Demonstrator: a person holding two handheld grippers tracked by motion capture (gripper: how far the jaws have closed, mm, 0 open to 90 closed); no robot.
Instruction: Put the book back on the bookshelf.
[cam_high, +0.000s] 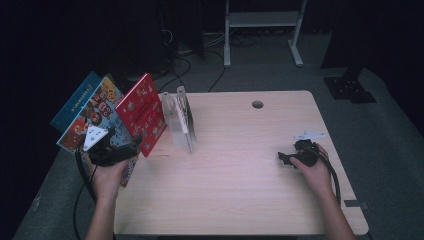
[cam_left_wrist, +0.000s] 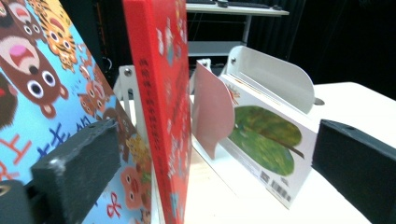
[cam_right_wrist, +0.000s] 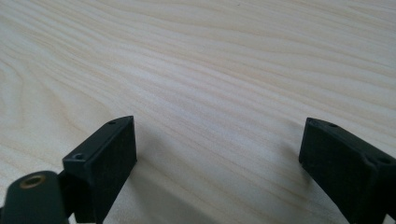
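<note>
The left gripper (cam_left_wrist: 210, 177), jaws wide, straddles the red book (cam_left_wrist: 161, 93) beside a white rack (cam_left_wrist: 275, 74); the right gripper (cam_right_wrist: 219, 163) gapes, holding nothing, over the table (cam_right_wrist: 210, 70).

Your left gripper (cam_high: 131, 145) sits at the table's (cam_high: 235, 190) left edge, a leaning book (cam_high: 142, 114) between its spread jaws. More books (cam_high: 87, 112) lean left of it; the rack (cam_high: 178, 120) stands right. Your right gripper (cam_high: 286, 158) rests far right.

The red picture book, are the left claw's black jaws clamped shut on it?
No. In the left gripper view the red picture book stands between wide-open jaws of the left claw, which do not touch it.
</note>
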